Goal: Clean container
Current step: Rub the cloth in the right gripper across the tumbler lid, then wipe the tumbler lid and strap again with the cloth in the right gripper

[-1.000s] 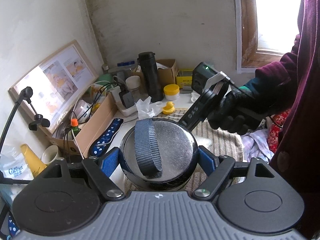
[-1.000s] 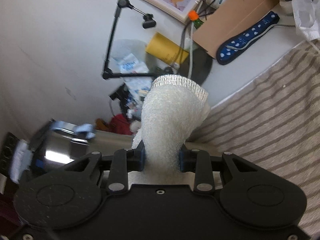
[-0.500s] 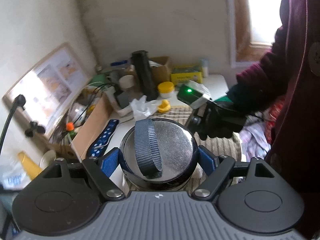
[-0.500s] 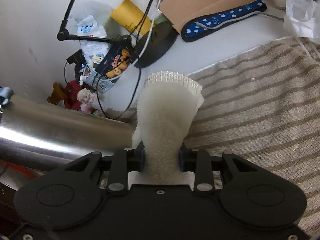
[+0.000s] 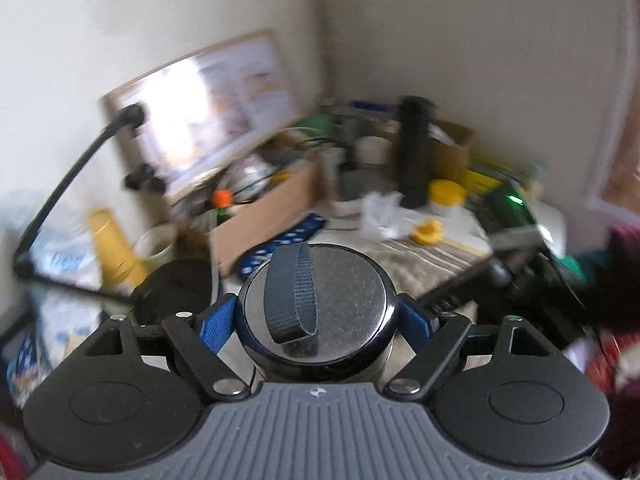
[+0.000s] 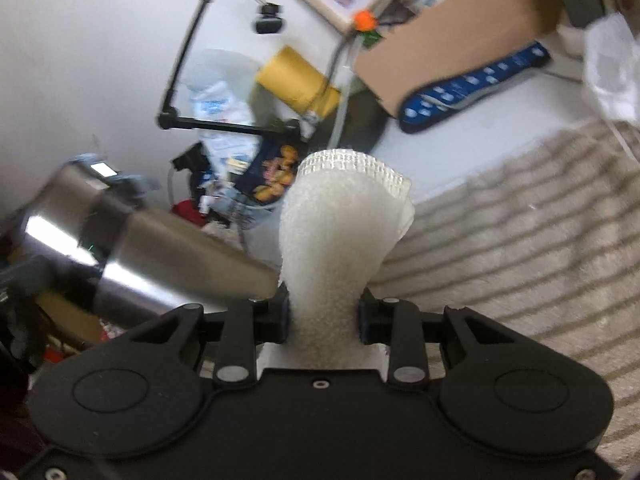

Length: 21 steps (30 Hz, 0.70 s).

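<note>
Over striped towel, cluttered white desk, blurred, seemingly cardboard box

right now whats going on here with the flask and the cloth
A person is cleaning a steel flask using a hand-held gripper in each hand. The left gripper is clamped on the flask just below its lid, which is on, its strap lying across it. The right gripper pinches a white cloth above the striped towel. In the right view the flask lies tilted, beside the cloth; whether they touch is unclear.
</note>
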Motion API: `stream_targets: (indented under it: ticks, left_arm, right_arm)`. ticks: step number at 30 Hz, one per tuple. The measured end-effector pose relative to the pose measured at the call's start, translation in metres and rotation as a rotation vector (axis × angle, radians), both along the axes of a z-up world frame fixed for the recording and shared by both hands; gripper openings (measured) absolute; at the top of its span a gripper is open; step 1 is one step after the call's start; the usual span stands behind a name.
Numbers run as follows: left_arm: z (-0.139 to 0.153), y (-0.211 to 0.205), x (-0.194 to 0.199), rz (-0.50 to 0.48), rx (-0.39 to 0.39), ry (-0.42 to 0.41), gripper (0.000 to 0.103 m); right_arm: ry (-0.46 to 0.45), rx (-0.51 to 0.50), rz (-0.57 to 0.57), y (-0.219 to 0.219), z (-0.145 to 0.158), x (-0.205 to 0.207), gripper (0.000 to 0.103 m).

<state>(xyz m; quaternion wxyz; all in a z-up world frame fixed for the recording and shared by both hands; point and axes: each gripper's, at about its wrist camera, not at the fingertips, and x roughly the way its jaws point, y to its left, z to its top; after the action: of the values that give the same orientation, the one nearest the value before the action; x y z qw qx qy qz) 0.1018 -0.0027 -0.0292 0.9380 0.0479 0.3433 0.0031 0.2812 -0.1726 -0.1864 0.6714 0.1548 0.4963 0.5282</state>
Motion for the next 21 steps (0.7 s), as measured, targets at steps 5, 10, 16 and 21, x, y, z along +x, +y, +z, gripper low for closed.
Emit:
stream_targets:
  ticks: [5,10,16,21]
  left_arm:
    - [-0.006,0.007,0.005,0.088,-0.064,0.023,0.084]
    - [-0.007,0.009,0.014,0.12,-0.104,0.044,0.084]
    - [-0.011,0.015,0.017,0.015,-0.093,0.058,0.083]
    - [-0.01,0.043,0.019,-0.356,-0.059,0.063,0.083]
  right_arm:
    - [-0.014,0.023,0.008,0.005,0.01,-0.006,0.03]
    - [-0.02,0.03,0.008,0.002,0.014,-0.013,0.03]
    - [-0.024,0.042,0.002,-0.004,0.019,-0.02,0.03]
    - [0.004,0.083,-0.038,-0.019,0.023,-0.016,0.03]
